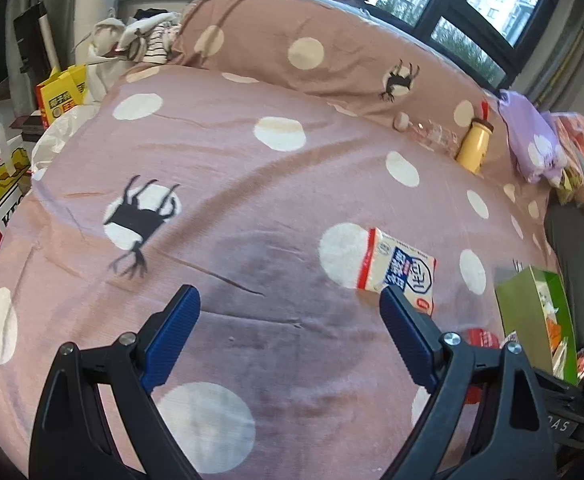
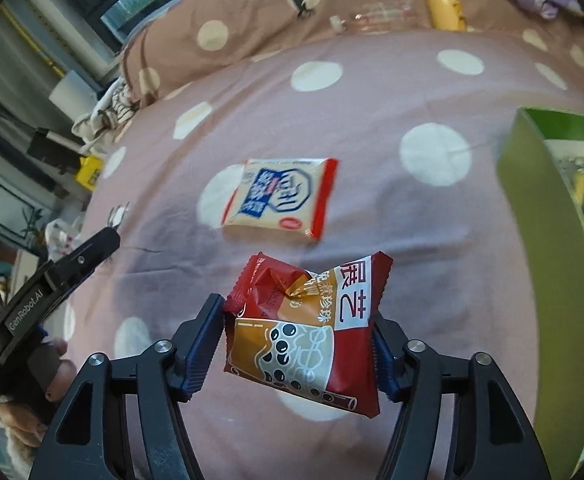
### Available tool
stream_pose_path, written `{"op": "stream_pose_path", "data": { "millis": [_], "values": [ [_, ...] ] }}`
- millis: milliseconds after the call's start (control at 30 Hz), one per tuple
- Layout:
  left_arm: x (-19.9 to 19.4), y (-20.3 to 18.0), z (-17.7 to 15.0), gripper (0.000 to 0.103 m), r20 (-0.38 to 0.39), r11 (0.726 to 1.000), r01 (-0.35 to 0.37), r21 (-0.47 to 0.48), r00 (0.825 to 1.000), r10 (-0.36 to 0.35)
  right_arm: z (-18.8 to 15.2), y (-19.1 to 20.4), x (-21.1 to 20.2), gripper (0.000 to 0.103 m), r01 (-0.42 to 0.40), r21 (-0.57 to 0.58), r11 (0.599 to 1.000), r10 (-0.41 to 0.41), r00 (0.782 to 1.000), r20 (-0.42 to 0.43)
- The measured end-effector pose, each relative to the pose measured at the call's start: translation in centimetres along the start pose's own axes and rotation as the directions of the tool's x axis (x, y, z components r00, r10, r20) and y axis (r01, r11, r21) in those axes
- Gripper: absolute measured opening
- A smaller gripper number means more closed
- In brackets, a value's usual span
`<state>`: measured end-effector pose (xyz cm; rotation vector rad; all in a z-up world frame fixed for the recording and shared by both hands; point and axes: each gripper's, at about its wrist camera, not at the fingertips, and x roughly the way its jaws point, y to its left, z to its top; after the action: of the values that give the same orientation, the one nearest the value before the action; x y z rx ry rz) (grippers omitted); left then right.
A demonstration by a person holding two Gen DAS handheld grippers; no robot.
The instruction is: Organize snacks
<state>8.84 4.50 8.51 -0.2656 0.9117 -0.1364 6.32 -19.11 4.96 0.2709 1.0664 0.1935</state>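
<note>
Only right wrist view shows right hand-held gripper [image 2: 298,344] pinching red packet [image 2: 306,332]

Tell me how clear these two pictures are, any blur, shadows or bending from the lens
Left wrist view: strong fisheye bending, dark corners, bright windows, a soft shadow on the bedspread ahead of the open left gripper. Right wrist view: same curving; the white snack packet and green box look smeared, while the red packet in the right gripper is sharp.

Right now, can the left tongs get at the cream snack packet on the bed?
Probably yes: the left tongs stand open and empty, the cream snack packet lies flat by one tip, nothing between.
</note>
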Motion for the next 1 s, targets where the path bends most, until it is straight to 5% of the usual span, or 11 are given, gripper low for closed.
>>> {"op": "stream_pose_path", "data": {
  "millis": [200, 500, 800, 1000],
  "values": [
    [1.0, -1.3, -0.7, 0.091, -0.038, 0.999, 0.024, 0.033, 0.999, -0.023, 0.0, -1.5, 0.3, 0.08, -0.069, 0.048, 0.996, 0.071, 0.997, -0.041],
    [1.4, -2.8, -1.4, 0.091, -0.089, 0.992, 0.114, 0.046, 0.99, -0.11, 0.1, -4.5, -2.9, 0.085, -0.234, 0.137, 0.962, 0.228, 0.972, 0.059],
    [3.7, -7.0, -3.8, 0.09, -0.251, 0.955, 0.276, 0.11, 0.937, -0.242, 0.0, -6.5, -0.9, 0.086, -0.273, 0.254, 0.928, 0.274, 0.961, 0.034],
    [5.5, -9.7, -5.7, 0.079, -0.317, 0.938, 0.287, 0.193, 0.923, -0.217, -0.3, -7.4, 1.6, 0.086, -0.276, 0.337, 0.9, 0.301, 0.953, -0.025]
  ]
}}
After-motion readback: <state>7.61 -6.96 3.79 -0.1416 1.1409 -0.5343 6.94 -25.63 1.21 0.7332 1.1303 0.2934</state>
